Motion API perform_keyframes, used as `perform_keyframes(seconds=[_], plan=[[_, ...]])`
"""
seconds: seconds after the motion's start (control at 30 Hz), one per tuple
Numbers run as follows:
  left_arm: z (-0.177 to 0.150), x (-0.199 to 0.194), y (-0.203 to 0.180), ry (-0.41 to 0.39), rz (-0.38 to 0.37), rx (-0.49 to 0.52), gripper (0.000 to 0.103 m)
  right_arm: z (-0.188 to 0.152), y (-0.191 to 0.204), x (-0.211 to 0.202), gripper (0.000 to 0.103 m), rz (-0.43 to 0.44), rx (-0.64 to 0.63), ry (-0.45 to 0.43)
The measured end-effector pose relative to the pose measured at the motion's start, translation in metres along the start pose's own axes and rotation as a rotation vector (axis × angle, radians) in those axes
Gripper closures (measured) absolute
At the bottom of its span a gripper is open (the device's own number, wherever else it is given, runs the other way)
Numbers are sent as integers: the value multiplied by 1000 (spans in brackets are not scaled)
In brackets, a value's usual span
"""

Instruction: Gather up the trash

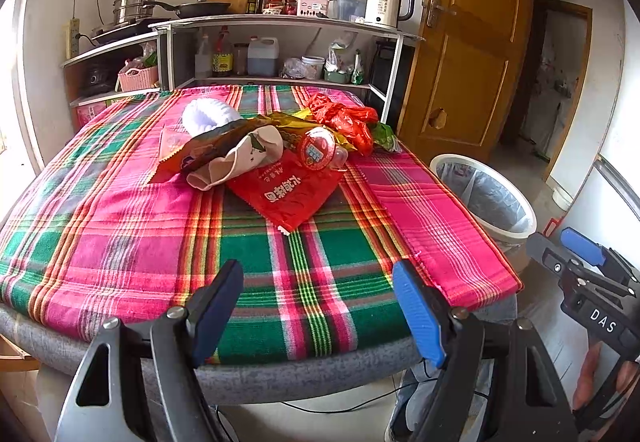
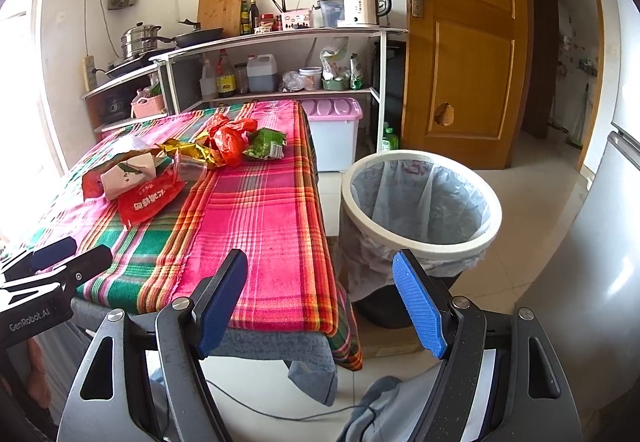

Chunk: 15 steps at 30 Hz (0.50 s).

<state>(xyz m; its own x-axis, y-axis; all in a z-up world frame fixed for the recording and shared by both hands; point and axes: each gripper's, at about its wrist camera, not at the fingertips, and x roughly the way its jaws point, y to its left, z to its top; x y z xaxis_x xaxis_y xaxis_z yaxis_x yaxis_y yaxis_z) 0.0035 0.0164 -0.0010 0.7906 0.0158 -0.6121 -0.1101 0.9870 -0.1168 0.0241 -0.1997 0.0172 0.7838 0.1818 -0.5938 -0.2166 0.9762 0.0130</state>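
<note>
A heap of trash lies mid-table on the plaid cloth (image 1: 120, 242): a flat red packet (image 1: 286, 192), a crumpled beige wrapper (image 1: 240, 158), a clear cup with a red lid (image 1: 320, 150), a red plastic bag (image 1: 344, 118), a gold wrapper (image 2: 192, 152), a green packet (image 2: 266, 142) and a white ruffled piece (image 1: 208, 116). The white-rimmed bin (image 2: 420, 198) with a clear liner stands on the floor right of the table. My left gripper (image 1: 318, 312) is open at the table's near edge, well short of the heap. My right gripper (image 2: 320, 306) is open over the table's near right corner, beside the bin.
Behind the table stands a shelf unit (image 1: 280, 26) with pans, bottles and a kettle (image 1: 386, 2). A pink-lidded storage box (image 2: 334, 126) sits on the floor by the table's far corner. A wooden door (image 2: 460, 42) is at the right, a fridge (image 2: 600, 242) at far right.
</note>
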Motion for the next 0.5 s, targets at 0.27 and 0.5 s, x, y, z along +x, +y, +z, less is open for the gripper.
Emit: perform_keyframes(seconds=[0.27,0.5], plan=[[17,4,32,-41,68,-27,24,21,21,23,28,79,-43,13],[42,13,66,-89,152,-44,24,42,45,50,28,160,-76,37]])
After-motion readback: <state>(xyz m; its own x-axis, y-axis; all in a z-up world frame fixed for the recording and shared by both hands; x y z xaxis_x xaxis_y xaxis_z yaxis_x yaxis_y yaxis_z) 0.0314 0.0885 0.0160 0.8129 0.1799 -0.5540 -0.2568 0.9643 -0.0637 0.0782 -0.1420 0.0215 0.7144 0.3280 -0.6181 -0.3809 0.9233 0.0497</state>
